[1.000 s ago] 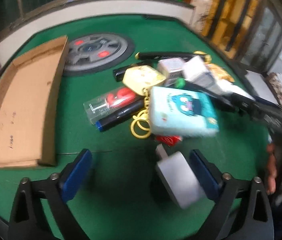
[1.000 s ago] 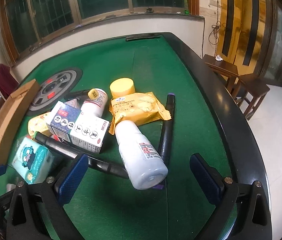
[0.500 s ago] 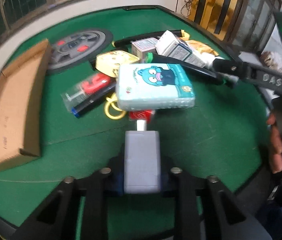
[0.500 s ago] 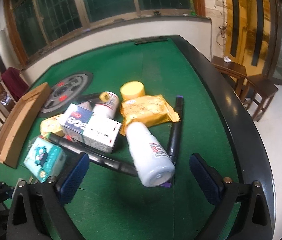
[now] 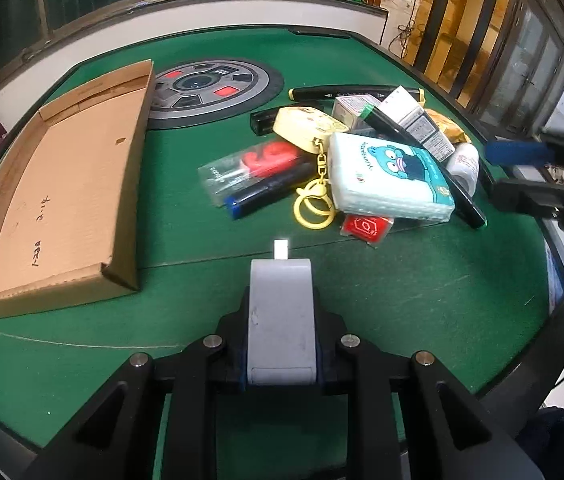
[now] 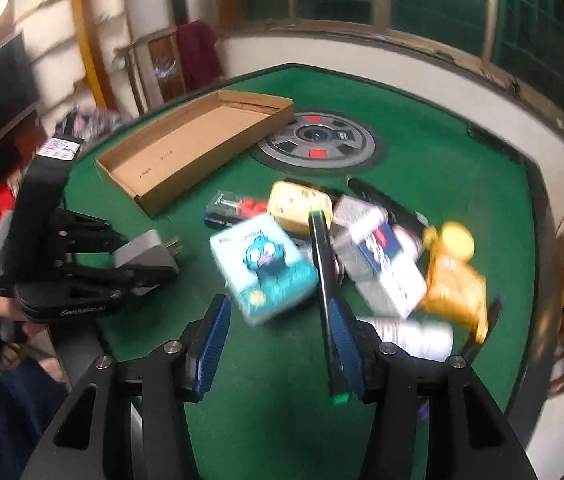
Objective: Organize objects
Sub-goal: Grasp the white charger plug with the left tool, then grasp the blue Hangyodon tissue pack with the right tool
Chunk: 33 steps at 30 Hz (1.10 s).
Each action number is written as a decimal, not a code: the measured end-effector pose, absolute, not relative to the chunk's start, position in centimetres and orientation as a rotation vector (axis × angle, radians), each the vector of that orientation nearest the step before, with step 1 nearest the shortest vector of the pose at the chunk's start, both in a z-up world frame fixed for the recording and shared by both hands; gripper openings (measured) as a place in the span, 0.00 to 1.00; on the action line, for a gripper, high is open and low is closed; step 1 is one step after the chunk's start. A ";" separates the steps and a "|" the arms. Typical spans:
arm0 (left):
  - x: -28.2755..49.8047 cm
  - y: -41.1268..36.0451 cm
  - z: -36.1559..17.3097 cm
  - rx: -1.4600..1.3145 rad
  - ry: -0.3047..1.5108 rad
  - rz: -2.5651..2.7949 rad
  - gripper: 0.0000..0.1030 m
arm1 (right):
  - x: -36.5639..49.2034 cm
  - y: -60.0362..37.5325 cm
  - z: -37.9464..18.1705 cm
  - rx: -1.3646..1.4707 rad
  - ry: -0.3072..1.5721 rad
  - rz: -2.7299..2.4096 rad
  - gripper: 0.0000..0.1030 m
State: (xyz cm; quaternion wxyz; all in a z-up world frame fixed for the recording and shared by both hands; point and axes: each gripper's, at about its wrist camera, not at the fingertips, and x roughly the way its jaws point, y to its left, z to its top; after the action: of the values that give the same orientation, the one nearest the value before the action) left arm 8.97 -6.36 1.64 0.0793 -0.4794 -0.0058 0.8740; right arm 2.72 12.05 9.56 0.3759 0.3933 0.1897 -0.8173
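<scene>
In your left wrist view, your left gripper is clamping the grey plug adapter above the green bench, its pads hidden behind it; "candle" is reading on a clear packet. In your right wrist view, blur is smearing most labels, and your right gripper is closing with nothing pressed between its pads, the black pen lying just beside its right one.

A matt green felt table is lying beneath a plain brown corrugated-cardboard tray; a smooth grey plastic charger is showing shiny metal prongs.
</scene>
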 end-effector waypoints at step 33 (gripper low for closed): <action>10.9 -9.3 3.9 -1.261 -0.152 2.653 0.21 | 1.4 8.0 9.9 1.093 0.357 -1.964 0.43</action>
State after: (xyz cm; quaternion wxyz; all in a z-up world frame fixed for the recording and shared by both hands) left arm 10.86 -9.33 3.89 0.0998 -0.4266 -0.0513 0.8974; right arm 1.42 8.01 9.94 0.4194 0.4358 0.1424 -0.7835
